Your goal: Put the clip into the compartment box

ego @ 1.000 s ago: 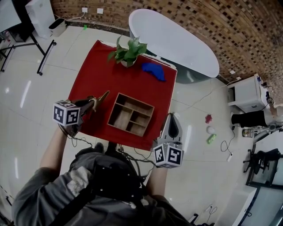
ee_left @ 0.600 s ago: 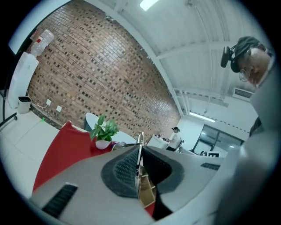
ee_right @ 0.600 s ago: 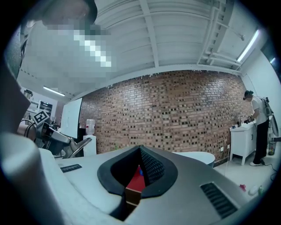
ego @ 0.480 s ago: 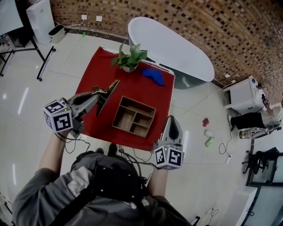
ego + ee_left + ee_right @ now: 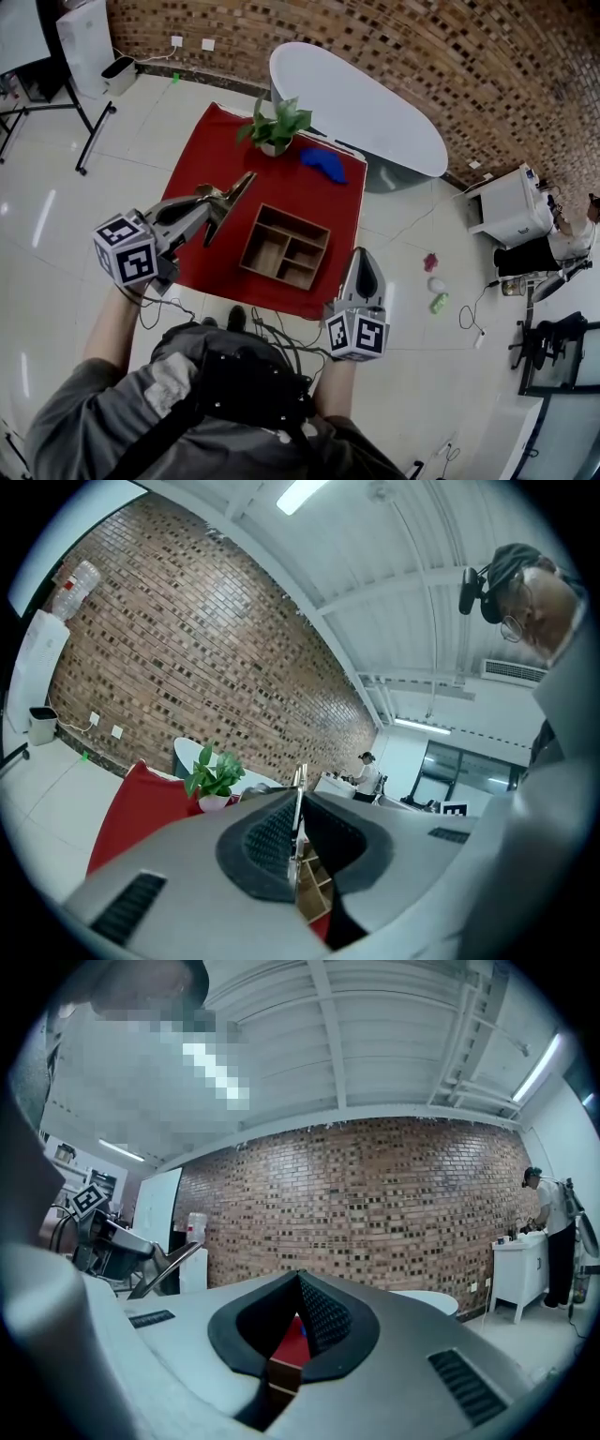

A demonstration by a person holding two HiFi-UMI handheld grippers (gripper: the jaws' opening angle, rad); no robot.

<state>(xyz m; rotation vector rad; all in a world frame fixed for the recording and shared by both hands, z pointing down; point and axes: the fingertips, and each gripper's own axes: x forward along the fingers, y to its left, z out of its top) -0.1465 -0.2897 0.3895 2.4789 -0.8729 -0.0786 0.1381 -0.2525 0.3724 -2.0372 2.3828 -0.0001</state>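
Nearest the camera, item one: right gripper [image 5: 364, 261], jaws pressing together on nothing, hanging just off the near right corner of the red-covered table [image 5: 197, 155]. Its own view is showing only a sliver of cloth and box edge behind the closed tips.

Item two: left gripper [image 5: 210, 208], jaws pinching the clip [image 5: 240, 185] flat between the pads. The thin metal strip is standing edge-on in the left gripper view.
- Change noted: a second ago this gripper was sitting low at the near left edge of the cloth, clip close to the surface. It is now riding clearly higher, with the clip in the air and pointing toward the box, and is keeping much the same place as half a second ago.
- Judgement: the pick-up is looking complete and the carry is getting under way.

Item three: compartment box [image 5: 284, 247], wooden, sitting on the cloth near the front edge, right of the clip and apart from it. Its compartments are showing nothing inside.
- Remaining: bringing the clip over one compartment and letting go.

Item four, farther: potted plant [image 5: 277, 122] and blue object [image 5: 323, 161], lying at the far edge of the cloth.

Item five, beyond: white oval table [image 5: 361, 103].
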